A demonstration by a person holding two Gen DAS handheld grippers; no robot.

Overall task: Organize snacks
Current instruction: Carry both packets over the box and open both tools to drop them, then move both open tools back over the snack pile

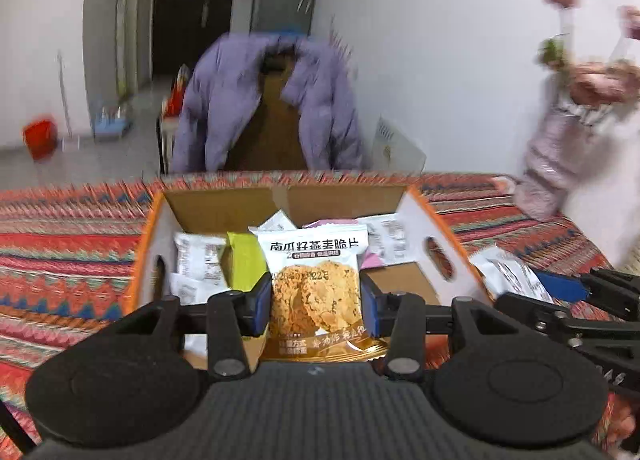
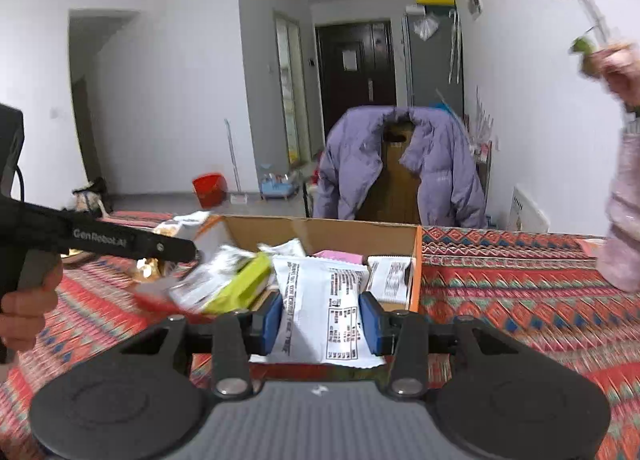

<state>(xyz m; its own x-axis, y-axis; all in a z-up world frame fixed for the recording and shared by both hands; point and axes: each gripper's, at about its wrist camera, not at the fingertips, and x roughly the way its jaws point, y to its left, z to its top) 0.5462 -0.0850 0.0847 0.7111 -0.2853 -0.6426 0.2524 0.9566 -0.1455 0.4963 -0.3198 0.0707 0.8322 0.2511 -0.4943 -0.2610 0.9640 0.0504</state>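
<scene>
Snack packet [image 1: 314, 292] labelled "南瓜籽燕麦脆片"; "GenRobot.AI" on left gripper [image 2: 172, 250].

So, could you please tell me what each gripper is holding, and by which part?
Left gripper: white oat-crisp packet, pinched across its middle. Right gripper: white label-printed packet, pinched across its lower sides.

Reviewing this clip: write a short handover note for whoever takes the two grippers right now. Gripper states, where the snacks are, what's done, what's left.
Left gripper: shut on an oat crisp packet, printed front facing the camera, near the cardboard box.
Right gripper: shut on a white snack packet, its label side showing, also at the box.
Box: on the patterned tablecloth, already holding several white packets, a lime-green packet and a pink packet.
Done: some snacks are boxed.
Left: both held packets are not yet placed; whether more lie loose on the table is unclear through the blur.
</scene>
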